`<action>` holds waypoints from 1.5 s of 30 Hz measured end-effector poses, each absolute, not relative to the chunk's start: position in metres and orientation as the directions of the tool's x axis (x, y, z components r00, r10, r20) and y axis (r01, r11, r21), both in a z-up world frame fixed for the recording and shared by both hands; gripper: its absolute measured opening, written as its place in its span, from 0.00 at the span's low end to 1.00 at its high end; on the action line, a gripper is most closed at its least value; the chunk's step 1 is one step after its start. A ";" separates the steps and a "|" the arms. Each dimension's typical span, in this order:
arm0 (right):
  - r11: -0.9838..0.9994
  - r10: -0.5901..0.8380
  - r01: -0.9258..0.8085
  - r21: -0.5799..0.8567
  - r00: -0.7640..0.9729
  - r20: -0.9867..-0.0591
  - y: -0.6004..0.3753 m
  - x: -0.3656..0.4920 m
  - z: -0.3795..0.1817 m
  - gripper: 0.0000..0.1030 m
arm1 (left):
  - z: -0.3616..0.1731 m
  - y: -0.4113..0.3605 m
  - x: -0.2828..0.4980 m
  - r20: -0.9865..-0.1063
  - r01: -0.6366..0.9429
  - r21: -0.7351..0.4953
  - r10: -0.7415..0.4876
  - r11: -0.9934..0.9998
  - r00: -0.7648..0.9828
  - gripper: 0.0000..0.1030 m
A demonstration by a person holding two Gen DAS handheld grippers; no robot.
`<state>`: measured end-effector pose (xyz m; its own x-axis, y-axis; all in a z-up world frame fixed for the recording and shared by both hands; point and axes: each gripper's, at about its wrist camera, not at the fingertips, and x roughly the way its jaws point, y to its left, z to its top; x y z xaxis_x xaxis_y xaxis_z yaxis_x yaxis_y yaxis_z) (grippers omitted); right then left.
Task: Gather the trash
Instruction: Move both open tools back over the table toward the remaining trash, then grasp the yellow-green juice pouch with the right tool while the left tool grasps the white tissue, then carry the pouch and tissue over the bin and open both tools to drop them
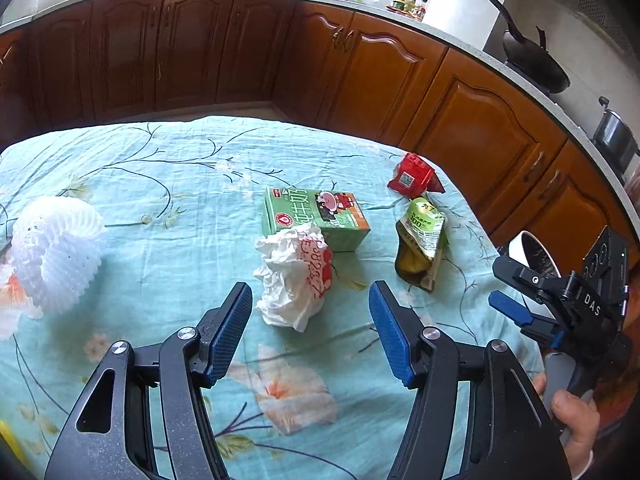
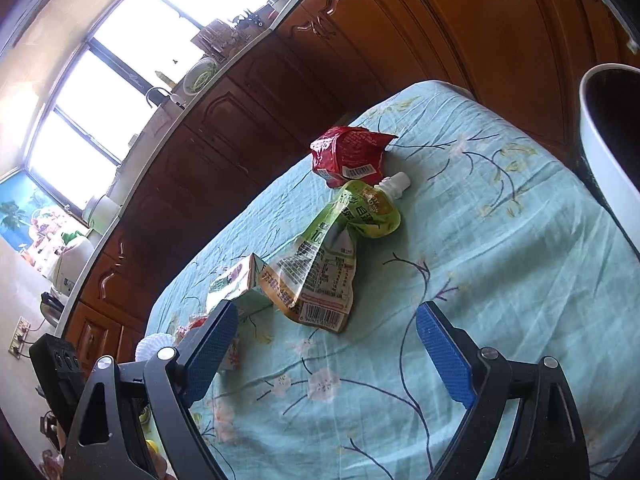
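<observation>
A crumpled white plastic bag with red print [image 1: 294,280] lies on the flowered tablecloth just ahead of my left gripper [image 1: 310,300], whose blue pads stand open and apart from it. Behind the bag lies a green milk carton [image 1: 316,216], with a green drink pouch [image 1: 422,240] and a red wrapper [image 1: 414,174] to its right. My right gripper [image 2: 324,320] is open over bare cloth, just short of the green drink pouch [image 2: 328,264]; the red wrapper [image 2: 350,154] lies beyond and the milk carton [image 2: 240,284] to the left. The right gripper [image 1: 516,292] also shows at the left view's right edge.
A white foam fruit net [image 1: 56,248] sits at the table's left. A white-rimmed dark bin [image 2: 608,128] stands off the table's right edge. Brown kitchen cabinets [image 1: 240,48] run behind the table, with a wok [image 1: 532,60] on the stove. A hand [image 1: 572,420] holds the right gripper's handle.
</observation>
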<state>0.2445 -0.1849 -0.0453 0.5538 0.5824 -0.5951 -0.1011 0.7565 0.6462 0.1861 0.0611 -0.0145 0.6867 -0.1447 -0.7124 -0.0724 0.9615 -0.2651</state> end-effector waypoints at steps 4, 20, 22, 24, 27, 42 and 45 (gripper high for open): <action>0.765 0.576 -0.084 0.638 0.531 -0.621 -0.172 0.268 -0.053 0.89 | -0.018 0.065 0.201 -0.718 -0.082 -0.264 -0.139 0.961 0.682 0.62; 0.794 0.544 -0.100 0.600 0.560 -0.625 -0.179 0.263 -0.054 0.22 | -0.031 0.060 0.217 -0.728 -0.046 -0.261 -0.165 0.964 0.665 0.30; 0.794 0.544 -0.114 0.597 0.569 -0.616 -0.190 0.249 -0.049 0.22 | -0.026 0.057 0.212 -0.719 -0.032 -0.279 -0.187 0.960 0.669 0.29; 0.790 0.550 -0.127 0.600 0.580 -0.601 -0.203 0.233 -0.042 0.22 | -0.021 0.051 0.206 -0.709 -0.011 -0.292 -0.208 0.956 0.674 0.29; 0.792 0.540 -0.132 0.595 0.605 -0.585 -0.224 0.215 -0.032 0.22 | -0.013 0.037 0.198 -0.695 0.031 -0.305 -0.245 0.952 0.676 0.28; 0.826 0.426 -0.058 0.561 0.716 -0.553 -0.308 0.154 -0.010 0.22 | 0.003 -0.063 0.183 -0.674 0.249 -0.316 -0.401 0.916 0.621 0.28; 0.834 0.396 -0.037 0.550 0.735 -0.551 -0.322 0.148 -0.008 0.22 | 0.005 -0.079 0.184 -0.673 0.282 -0.307 -0.417 0.909 0.612 0.28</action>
